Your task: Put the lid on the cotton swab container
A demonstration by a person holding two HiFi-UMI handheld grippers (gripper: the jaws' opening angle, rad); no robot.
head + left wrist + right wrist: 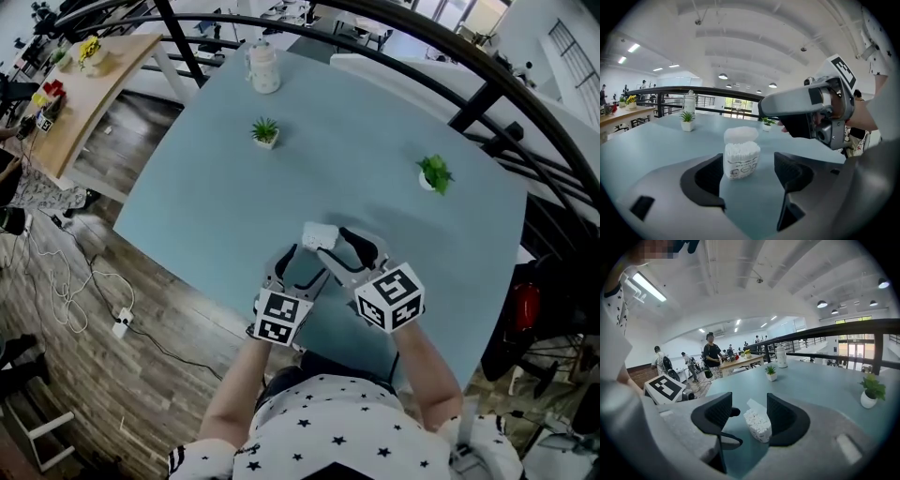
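The cotton swab container (319,236) is a small white tub, full of swabs, standing on the blue-grey table (216,197) near its front edge. In the left gripper view its lid (740,134) stands tipped up behind the swabs (741,159). My left gripper (302,264) is open wide just short of the tub, its pads (710,176) clear of it. My right gripper (347,251) comes in from the right, and the tub (758,423) sits between its open jaws, close beside the right pad (780,414), with a gap to the left one.
Two small potted plants (265,132) (434,174) and a white jar (263,67) stand farther back on the table. A black railing (487,84) curves behind it. A wooden table (89,84) stands at far left, with people beyond it in the right gripper view.
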